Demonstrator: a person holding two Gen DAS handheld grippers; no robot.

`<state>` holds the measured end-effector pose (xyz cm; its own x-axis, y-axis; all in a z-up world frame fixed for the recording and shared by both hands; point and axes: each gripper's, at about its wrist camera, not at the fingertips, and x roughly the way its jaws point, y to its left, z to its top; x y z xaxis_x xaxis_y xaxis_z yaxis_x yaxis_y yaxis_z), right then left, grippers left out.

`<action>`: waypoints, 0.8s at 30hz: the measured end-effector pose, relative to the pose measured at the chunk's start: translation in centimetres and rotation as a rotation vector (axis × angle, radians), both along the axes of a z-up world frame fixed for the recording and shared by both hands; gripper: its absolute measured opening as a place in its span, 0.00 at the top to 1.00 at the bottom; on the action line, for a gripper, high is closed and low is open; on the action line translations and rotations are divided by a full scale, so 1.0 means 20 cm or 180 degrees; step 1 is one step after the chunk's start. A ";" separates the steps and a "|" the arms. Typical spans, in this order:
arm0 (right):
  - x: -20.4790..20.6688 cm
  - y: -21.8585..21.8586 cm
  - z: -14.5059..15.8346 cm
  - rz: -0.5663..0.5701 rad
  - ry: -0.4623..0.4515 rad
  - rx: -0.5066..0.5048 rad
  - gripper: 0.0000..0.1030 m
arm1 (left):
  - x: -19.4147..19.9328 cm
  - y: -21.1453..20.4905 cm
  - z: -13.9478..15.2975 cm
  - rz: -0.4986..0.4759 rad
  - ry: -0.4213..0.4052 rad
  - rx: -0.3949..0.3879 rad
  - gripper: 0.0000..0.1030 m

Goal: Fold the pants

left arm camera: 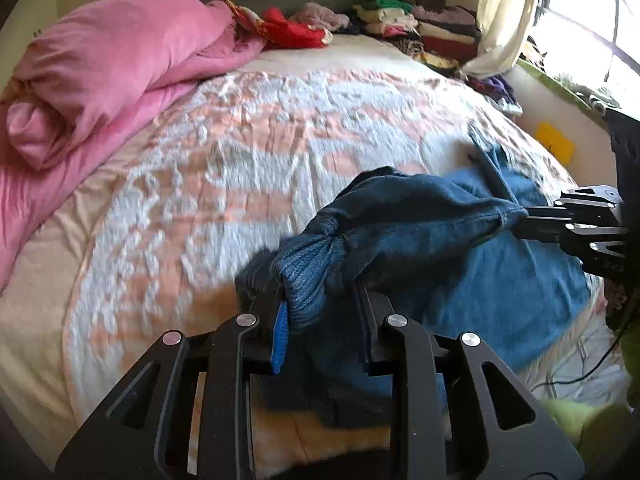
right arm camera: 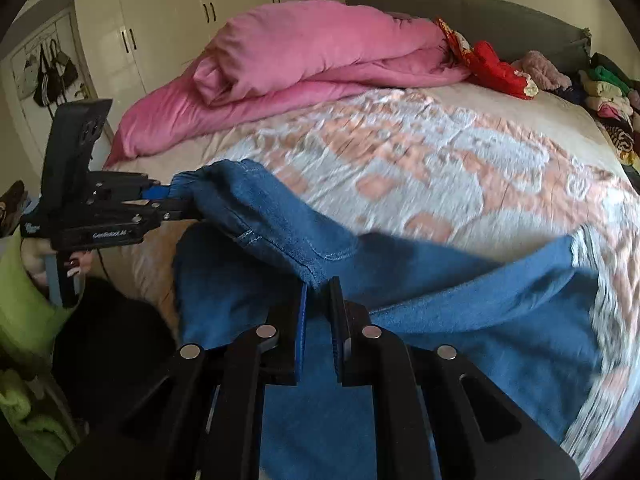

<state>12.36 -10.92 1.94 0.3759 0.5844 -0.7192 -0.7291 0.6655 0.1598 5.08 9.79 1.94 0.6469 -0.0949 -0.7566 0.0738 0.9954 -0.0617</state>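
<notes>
Blue denim pants lie partly on the bed and are lifted at two spots along one edge. My left gripper is shut on a bunched, ribbed dark-blue end of the pants. At the right of the left wrist view, my right gripper is pinching the pants' edge. In the right wrist view my right gripper is shut on a fold of the pants. At the left of that view my left gripper grips the gathered end, with a hand under it. The stretch of cloth between the two grippers hangs above the bed.
The bed has a pink-and-white patterned cover. A pink duvet is heaped at its far left. A red garment and stacks of folded clothes lie along the headboard. A curtain and a window are on the right; wardrobes stand behind.
</notes>
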 end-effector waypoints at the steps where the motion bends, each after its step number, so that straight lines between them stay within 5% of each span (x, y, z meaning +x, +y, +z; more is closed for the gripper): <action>1: -0.03 0.00 -0.01 0.0012 0.0033 0.0001 0.90 | -0.02 0.00 -0.02 0.0008 0.0020 -0.0011 0.82; 12: -0.39 0.17 -0.21 0.0365 0.0366 -0.0186 0.90 | -0.16 0.04 -0.15 0.0137 0.0236 0.0097 0.75; 24: -0.40 0.24 -0.30 0.0324 0.0525 -0.0312 0.90 | -0.31 0.07 -0.11 0.0324 0.0292 0.0063 0.52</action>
